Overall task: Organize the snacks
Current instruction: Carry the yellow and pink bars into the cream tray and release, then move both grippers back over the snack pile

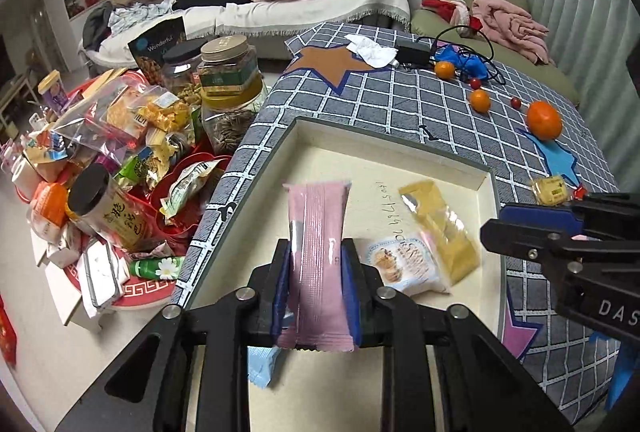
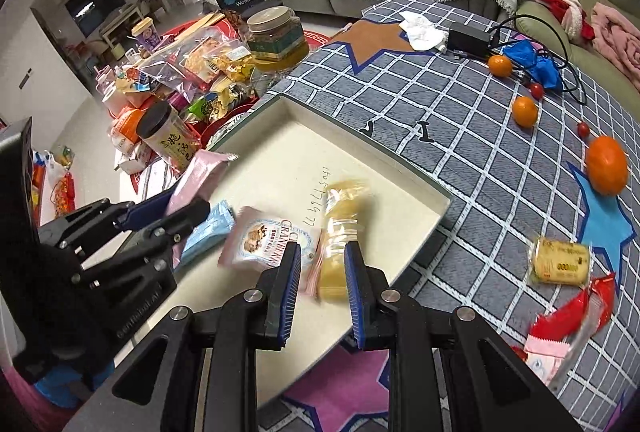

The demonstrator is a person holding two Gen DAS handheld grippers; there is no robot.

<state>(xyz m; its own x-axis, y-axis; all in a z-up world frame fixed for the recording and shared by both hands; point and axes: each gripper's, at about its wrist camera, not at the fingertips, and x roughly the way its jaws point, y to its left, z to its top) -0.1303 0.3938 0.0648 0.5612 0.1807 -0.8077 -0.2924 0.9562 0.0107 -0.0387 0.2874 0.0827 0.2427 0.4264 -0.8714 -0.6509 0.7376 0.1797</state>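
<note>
Nearest us: left hand-held gripper (image 1: 316, 284) with the pink wafer packet (image 1: 318, 256) standing between its pads over the cream tray (image 1: 486, 177). The jaws sit narrow around the packet; we can't tell if the pads still press on it. Right hand-held gripper (image 2: 322, 282) is nearly closed with nothing between the pads, hovering over the yellow packet (image 2: 340, 252) lying in the tray beside the cranberry cookie pack (image 2: 268, 244) and the blue packet (image 2: 210, 232). We judge these wrappers light, crinkly, slippery, contents brittle: grip mid-body across the narrow width, gently. More snacks wait on the checked tabletop (image 2: 460, 111): yellow cake pack (image 2: 560, 262), red packet (image 2: 572, 312).
</note>
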